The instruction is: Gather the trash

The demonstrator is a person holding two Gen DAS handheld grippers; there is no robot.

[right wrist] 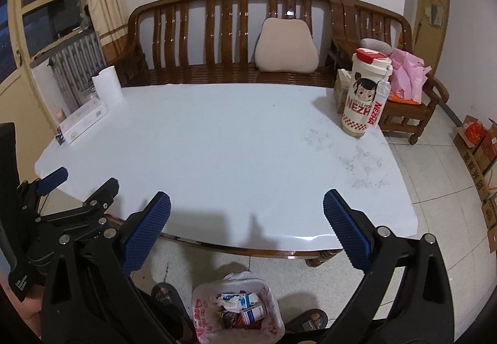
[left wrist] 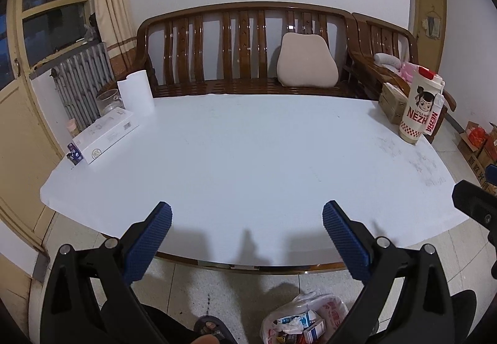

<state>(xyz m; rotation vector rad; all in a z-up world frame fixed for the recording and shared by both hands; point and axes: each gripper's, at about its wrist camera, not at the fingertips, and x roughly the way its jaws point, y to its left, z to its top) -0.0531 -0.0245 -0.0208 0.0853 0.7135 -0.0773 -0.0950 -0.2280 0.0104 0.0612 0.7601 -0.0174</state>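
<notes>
left wrist: my left gripper (left wrist: 247,237) spread wide, empty | right wrist: my right gripper (right wrist: 247,235) spread wide, empty | trash bag (right wrist: 237,310) below, table (right wrist: 217,142) ahead

White table (left wrist: 248,157), Nezha tumbler (left wrist: 421,105) (far right corner), paper roll (left wrist: 136,92), wooden bench (left wrist: 245,52)
</notes>
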